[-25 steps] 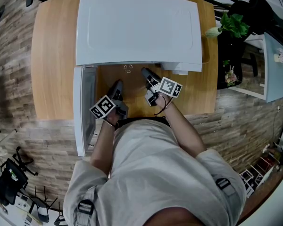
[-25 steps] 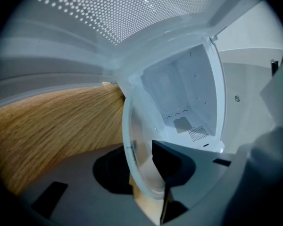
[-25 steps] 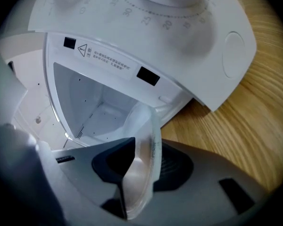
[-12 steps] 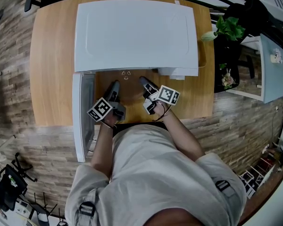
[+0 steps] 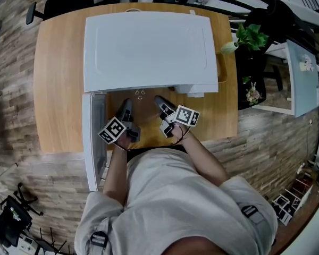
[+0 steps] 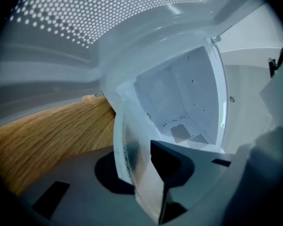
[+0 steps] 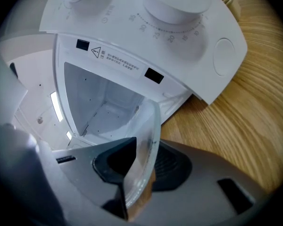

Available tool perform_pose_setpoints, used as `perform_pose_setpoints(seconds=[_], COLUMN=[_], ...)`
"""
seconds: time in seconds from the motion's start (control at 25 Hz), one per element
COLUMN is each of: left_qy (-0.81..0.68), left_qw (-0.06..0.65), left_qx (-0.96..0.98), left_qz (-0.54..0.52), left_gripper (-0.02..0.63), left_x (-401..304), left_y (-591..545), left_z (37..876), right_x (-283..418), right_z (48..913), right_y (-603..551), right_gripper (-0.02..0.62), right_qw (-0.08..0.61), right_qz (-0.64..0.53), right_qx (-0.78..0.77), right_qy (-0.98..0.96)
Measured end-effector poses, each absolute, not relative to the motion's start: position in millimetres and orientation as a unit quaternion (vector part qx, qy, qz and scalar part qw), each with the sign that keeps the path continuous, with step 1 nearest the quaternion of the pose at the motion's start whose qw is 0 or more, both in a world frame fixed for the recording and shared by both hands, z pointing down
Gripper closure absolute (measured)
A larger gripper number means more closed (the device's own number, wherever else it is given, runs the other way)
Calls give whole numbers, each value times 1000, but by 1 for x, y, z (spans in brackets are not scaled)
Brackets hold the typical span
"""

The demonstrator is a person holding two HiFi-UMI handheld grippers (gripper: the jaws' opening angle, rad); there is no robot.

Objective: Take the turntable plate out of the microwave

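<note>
Scarcely shifted from a second ago, the left hand-held gripper [image 6: 141,173], its jaws just closed tighter, and the right hand-held gripper [image 7: 139,168] each clamp the rim of the clear, smudged glass turntable plate [image 6: 127,131], held over the worktop [image 5: 58,89] before the open white microwave [image 5: 149,47].

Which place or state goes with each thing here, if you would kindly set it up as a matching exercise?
Things:
1. microwave door
2. turntable plate
3. plant
4. timer dial

Places or states:
A. off to the right of the table
B. on the white control panel
C. swung open, at the left
D. clear glass, out in front of the cavity

Pairs: 1-C, 2-D, 3-A, 4-B
</note>
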State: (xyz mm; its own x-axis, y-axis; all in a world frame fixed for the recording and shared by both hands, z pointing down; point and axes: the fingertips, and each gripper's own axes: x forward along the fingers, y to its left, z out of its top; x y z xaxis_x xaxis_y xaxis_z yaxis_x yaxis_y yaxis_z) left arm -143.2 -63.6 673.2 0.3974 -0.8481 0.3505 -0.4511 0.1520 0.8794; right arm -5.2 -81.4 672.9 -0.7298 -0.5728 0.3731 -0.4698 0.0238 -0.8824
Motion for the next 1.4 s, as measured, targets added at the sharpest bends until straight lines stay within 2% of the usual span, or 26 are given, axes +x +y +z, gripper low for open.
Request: perform_pose_setpoints(seconds=[1.4], left_qy=[-487], left_qw=[511], left_qx=[691], left_qz=[-156], left_gripper=[485], left_x=[-125], left_y=[0], left_z=[631], right_x=[22], right_z=[626], right_y=[-12], right_gripper=[489], right_qw=[63], right_qz=[-522], right_qx=[-403], right_qy=[749])
